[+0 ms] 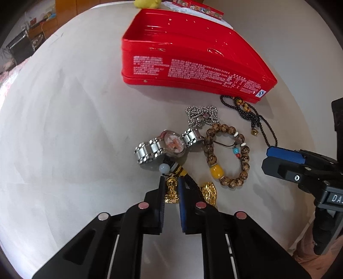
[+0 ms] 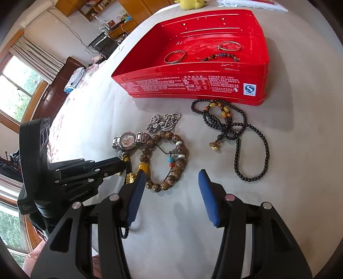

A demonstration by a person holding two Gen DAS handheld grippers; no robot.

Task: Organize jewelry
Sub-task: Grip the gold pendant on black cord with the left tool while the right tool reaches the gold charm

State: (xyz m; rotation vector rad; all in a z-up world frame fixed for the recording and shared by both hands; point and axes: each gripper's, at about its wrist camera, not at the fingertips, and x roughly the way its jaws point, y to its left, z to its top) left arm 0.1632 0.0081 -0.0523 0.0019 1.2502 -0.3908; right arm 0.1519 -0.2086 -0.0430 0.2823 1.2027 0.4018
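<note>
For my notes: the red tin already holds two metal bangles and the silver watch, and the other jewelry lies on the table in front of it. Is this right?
Not quite. In the right wrist view the red tin holds two metal bangles and a bead bracelet. The silver watch lies on the table with the other jewelry.

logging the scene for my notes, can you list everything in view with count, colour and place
tin: 1, red, far side of table
bangles: 2, silver, inside tin
bead bracelet: 1, multicolour, inside tin
black bead necklace: 1, black, right of pile
ball chain: 1, silver, before tin
watch: 1, silver, left of pile
wooden bracelet: 1, brown, centre
gold pendant: 1, gold, between left jaws
plush toy: 1, yellow, far edge
left gripper: 1, black, closed on gold pendant
right gripper: 1, black, open
</note>
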